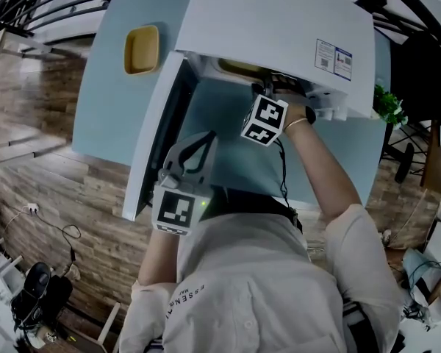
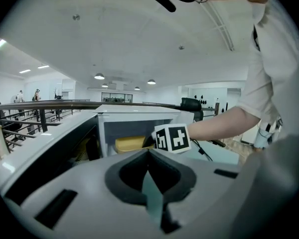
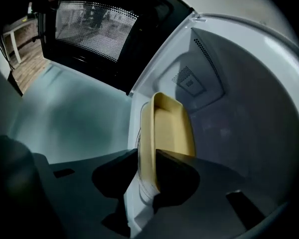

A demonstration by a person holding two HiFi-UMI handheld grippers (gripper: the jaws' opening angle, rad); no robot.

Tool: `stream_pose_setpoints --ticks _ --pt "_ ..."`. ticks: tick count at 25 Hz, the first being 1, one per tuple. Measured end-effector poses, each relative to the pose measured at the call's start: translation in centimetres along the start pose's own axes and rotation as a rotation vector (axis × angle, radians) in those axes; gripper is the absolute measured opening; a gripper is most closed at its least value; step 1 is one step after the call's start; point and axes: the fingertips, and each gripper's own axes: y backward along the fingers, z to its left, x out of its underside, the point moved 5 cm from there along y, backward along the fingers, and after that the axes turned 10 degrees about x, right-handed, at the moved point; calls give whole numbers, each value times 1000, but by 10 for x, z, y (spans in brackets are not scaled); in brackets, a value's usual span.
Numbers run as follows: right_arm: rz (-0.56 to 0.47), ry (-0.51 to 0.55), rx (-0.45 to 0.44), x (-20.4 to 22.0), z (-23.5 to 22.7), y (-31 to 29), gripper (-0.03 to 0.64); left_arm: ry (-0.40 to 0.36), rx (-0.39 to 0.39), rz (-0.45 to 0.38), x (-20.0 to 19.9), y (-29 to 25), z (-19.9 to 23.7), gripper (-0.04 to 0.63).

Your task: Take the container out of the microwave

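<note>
The white microwave (image 1: pixel 279 20) stands on a pale blue table with its door (image 1: pixel 156 134) swung open to the left. A yellow container (image 3: pixel 168 128) sits inside the cavity; a strip of it (image 1: pixel 239 68) shows in the head view and its side (image 2: pixel 130 143) in the left gripper view. My right gripper (image 3: pixel 148 156) reaches into the cavity (image 1: pixel 268 88), its jaws shut on the container's near rim. My left gripper (image 1: pixel 208 137) hangs below the open door, away from the container, jaws shut and empty (image 2: pixel 150 153).
A second yellow dish (image 1: pixel 142 48) lies on the table (image 1: pixel 110 109) left of the microwave. The open door stands between my left gripper and that dish. A green plant (image 1: pixel 388 105) sits at the table's right end. Wooden floor lies beyond the table's left edge.
</note>
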Motion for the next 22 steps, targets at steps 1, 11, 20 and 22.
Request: stream_pose_setpoints --ticks 1,11,20,22 --pt "4 2 5 0 -2 -2 114 -2 4 -1 -1 0 1 2" --pt "10 27 31 0 -6 0 26 -19 38 8 -2 7 3 2" --pt "36 -48 19 3 8 31 23 -52 99 -4 -5 17 -8 2" --pt "52 -64 3 6 15 39 23 -47 113 -4 -2 21 -11 2"
